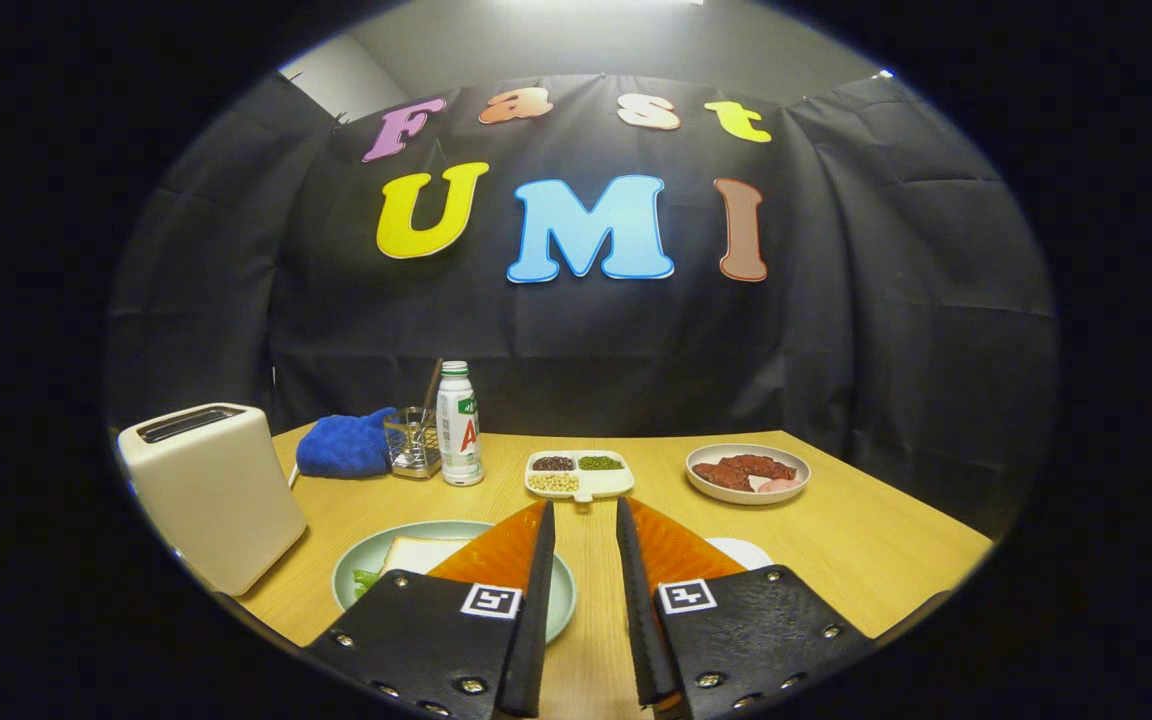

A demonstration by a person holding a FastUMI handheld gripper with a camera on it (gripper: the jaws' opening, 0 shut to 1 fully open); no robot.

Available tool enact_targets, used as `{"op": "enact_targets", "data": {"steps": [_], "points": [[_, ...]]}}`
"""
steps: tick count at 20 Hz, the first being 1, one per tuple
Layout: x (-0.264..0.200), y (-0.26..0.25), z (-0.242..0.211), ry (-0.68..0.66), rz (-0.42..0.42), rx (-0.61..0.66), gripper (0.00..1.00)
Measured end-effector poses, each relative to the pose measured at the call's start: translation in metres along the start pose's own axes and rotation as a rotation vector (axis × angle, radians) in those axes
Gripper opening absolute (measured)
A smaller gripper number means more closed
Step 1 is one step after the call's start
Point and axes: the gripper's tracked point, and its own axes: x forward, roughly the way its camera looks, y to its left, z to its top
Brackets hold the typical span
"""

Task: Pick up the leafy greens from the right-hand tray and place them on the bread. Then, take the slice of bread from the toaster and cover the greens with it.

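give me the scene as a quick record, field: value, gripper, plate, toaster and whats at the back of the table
gripper: fingers apart, nothing between them, above the table
green plate: under the left finger, holds a white bread slice with a bit of leafy greens showing at its edge
toaster: left of the plate, slot contents cannot be told
white plate: under the right finger, mostly hidden
back row: blue cloth, wire holder, bottle, divided dish, bowl of meat

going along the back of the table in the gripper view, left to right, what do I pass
Toaster → blue cloth → wire holder → white bottle → divided dish of beans → plate of meat. The gripper hangs open nearer the camera, with bare table between its fingers.
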Motion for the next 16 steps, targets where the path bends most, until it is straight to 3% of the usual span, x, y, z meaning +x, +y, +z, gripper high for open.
{"op": "enact_targets", "data": {"steps": [7, 13, 16], "points": [[-0.006, -0.084, 0.004, 0.01, 0.103, 0.02, 0.36], [-0.004, -0.238, 0.023, -0.093, -0.007, 0.043, 0.36], [-0.006, -0.312, 0.019, -0.136, -0.063, -0.029, 0.35]]}}
